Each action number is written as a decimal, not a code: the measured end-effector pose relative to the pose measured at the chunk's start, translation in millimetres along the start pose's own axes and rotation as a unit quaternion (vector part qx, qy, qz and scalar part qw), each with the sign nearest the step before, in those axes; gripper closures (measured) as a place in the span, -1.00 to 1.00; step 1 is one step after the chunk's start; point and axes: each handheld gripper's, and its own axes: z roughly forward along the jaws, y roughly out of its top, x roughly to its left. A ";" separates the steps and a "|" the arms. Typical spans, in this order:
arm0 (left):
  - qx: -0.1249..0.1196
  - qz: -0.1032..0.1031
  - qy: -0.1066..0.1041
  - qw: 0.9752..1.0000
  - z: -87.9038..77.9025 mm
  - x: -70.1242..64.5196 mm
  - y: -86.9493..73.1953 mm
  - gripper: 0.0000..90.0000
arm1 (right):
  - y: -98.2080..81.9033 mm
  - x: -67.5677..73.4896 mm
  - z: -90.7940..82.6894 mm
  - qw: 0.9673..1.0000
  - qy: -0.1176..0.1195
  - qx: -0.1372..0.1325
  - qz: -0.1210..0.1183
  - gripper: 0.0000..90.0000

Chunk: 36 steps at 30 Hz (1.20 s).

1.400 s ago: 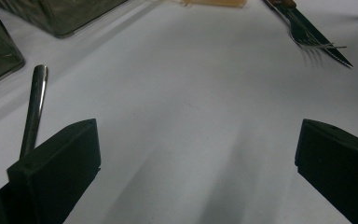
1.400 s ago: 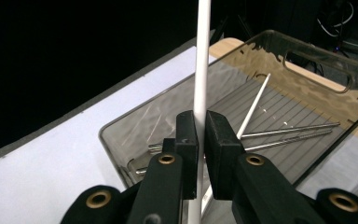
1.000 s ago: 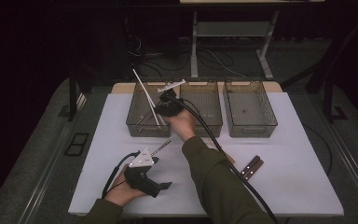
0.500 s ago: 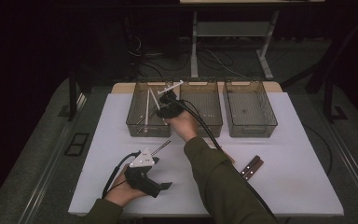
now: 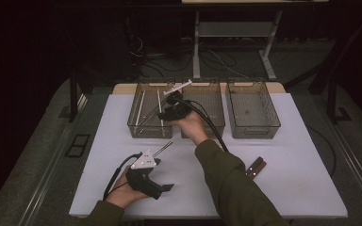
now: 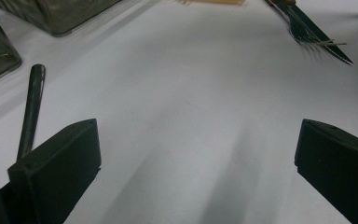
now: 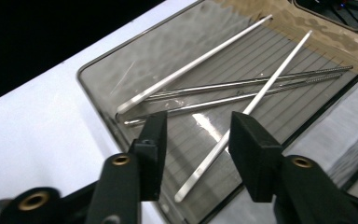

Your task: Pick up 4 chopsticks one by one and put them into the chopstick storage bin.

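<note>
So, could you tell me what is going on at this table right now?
A person is sorting cutlery into three clear plastic bins at the far side of a white table. The right tool hangs over the leftmost clear bin, its jaws just opened, with a pale silver chopstick lying loose below among the other metal chopsticks. The left tool rests open on the table beside one dark chopstick. A wooden-handled fork and knife wait at the right.

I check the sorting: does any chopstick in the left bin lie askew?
Yes. In the left bin, one white chopstick lies diagonally across the two metal chopsticks, below the open right hand-held gripper, not parallel like the others.
</note>
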 end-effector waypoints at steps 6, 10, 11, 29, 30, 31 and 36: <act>0.002 0.001 0.001 1.000 -0.2 -0.1 -0.2 -1.00 | -7.0 -2.7 -18.8 1.000 0.017 -0.007 -0.012 0.05; 0.003 0.000 0.003 1.000 -0.2 -0.1 -0.4 -1.00 | -14.8 -5.7 -33.7 0.999 0.022 -0.014 -0.019 0.00; 0.003 -0.001 0.003 1.000 -0.2 -0.1 -0.4 -1.00 | -17.4 -6.3 -37.7 0.999 0.022 -0.015 -0.020 0.00; 0.007 -0.007 0.008 1.000 0.0 0.8 -1.6 -1.00 | -72.5 -23.2 -101.0 0.998 0.034 -0.039 -0.026 -0.04; 0.006 -0.008 0.008 1.000 0.0 0.8 -1.6 -1.00 | -76.0 -24.1 -103.9 0.998 0.033 -0.042 -0.027 -0.04; 0.006 -0.007 0.009 1.000 -0.3 1.1 -1.6 -1.00 | -79.5 -25.2 -106.9 0.998 0.034 -0.042 -0.027 -0.05; 0.005 -0.009 0.010 1.000 -0.4 1.1 -1.5 -1.00 | -98.2 -30.1 -119.6 0.997 0.046 -0.052 -0.020 -0.14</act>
